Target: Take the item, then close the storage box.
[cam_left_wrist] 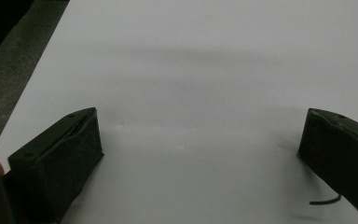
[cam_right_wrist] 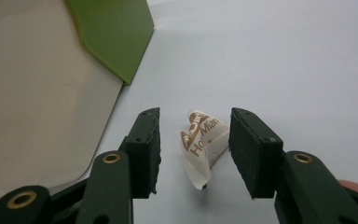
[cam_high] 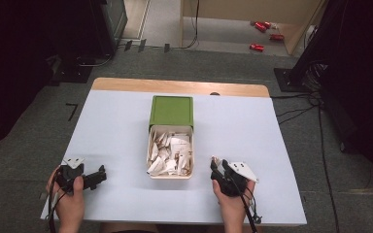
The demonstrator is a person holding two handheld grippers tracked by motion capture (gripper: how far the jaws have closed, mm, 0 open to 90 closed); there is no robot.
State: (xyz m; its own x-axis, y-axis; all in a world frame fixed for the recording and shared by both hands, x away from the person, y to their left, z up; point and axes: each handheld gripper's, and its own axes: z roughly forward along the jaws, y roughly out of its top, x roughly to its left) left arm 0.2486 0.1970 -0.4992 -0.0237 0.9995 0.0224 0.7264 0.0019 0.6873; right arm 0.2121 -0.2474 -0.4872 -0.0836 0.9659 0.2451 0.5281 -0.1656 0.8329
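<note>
**A:** What have I got at the lower left of the high view?

**B:** My left gripper (cam_high: 98, 175), black with a grey three-cornered plate on top, lies low over the pale blue-white tabletop (cam_high: 116, 136) in my left hand (cam_high: 70, 194). In the left gripper view its jaws stand far apart at the two lower corners of the frame, with bare tabletop between them. Wide open, gripping nothing.

**A:** And in the middle?

**B:** A cream rectangular plastic box (cam_high: 171, 175) full of small white paper sachets (cam_high: 171, 153) sits at the centre of the table, its green hinged lid (cam_high: 171, 110) flipped open and lying flat just beyond it, toward the top of the frame.

**A:** The right side?

**B:** My right gripper (cam_high: 217, 162) is at the lower right of the high view, just beside the box's right wall, in my right hand (cam_high: 233, 196). In the right gripper view a small white paper sachet with brown lettering (cam_right_wrist: 204, 144) lies on the tabletop at the lower centre of the frame, between the two black pads. I see a gap on either side of it, so the jaws stand part-way open and are not pressing on it. The cream wall and a corner of the green lid show at that frame's upper left.
</note>
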